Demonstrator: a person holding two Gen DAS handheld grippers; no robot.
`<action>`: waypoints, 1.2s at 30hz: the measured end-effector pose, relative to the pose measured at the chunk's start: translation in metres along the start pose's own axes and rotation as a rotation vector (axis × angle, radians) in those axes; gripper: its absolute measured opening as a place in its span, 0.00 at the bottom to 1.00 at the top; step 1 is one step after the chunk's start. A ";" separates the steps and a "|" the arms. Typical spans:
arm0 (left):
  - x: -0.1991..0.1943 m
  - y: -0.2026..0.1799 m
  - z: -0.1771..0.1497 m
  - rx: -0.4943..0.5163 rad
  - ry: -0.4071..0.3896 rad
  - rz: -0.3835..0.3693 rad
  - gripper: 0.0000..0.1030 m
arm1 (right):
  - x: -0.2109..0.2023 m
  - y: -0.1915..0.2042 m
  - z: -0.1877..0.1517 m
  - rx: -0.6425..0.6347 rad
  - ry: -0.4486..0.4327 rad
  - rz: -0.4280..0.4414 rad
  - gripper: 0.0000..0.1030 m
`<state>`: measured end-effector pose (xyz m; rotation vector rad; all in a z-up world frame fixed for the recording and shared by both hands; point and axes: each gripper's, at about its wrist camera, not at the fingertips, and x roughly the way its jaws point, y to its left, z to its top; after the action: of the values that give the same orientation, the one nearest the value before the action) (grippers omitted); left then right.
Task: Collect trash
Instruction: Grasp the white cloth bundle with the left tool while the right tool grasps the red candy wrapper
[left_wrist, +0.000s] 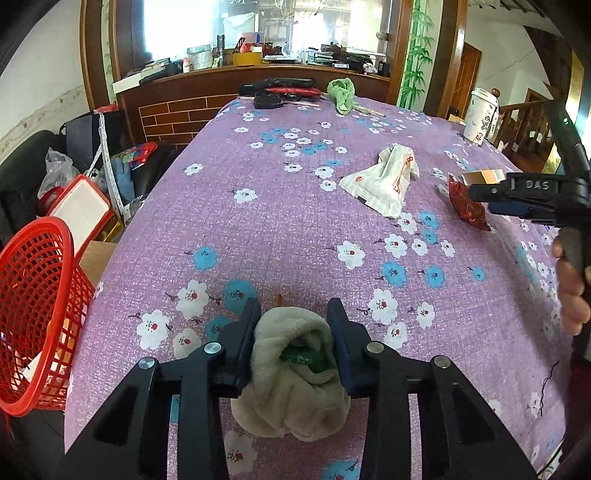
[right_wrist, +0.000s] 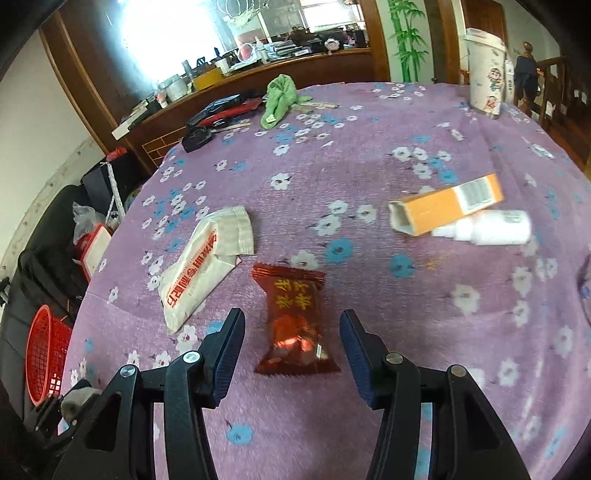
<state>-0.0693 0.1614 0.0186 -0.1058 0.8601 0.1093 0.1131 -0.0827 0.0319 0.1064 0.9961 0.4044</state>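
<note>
Two hand-held grippers work over a worktop (left_wrist: 280, 192) covered in a purple flowered cloth. Left hand-held gripper (left_wrist: 294, 325) is clamped on a crumpled grey-beige wad (left_wrist: 295, 373) with something green tucked inside it, held at the near edge of the worktop. Right hand-held gripper (right_wrist: 291, 339) stands with its jaws spread wide, one on each side of a red snack wrapper (right_wrist: 293, 325) that lies flat on the cloth; neither finger touches it.

Taking the red snack wrapper as landmark: a white printed paper bag (right_wrist: 205, 264) lies just to its left, crumpled and apart from it. An orange carton (right_wrist: 447, 210) lies farther off to its right, resting against a white plastic bottle (right_wrist: 487, 229). Well beyond the wrapper, at the far edge, sit a green cloth (right_wrist: 279, 99) and some dark items too small to name. A white printed cup (right_wrist: 484, 77) stands at the far right corner.

Far left of the wrapper, off the worktop's edge and lower, is a red mesh basket (left_wrist: 33, 306), tilted, with light scraps inside.
</note>
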 end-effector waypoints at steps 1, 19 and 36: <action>0.000 -0.001 -0.001 0.002 -0.001 0.007 0.34 | 0.003 0.001 -0.001 -0.011 0.000 -0.010 0.54; -0.008 0.002 -0.002 -0.031 -0.073 0.058 0.27 | -0.021 0.042 -0.022 -0.190 -0.161 0.072 0.33; -0.010 0.005 -0.002 -0.034 -0.079 0.066 0.27 | -0.025 0.058 -0.033 -0.252 -0.168 0.113 0.33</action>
<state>-0.0783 0.1651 0.0248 -0.1040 0.7835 0.1883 0.0575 -0.0416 0.0496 -0.0312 0.7691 0.6117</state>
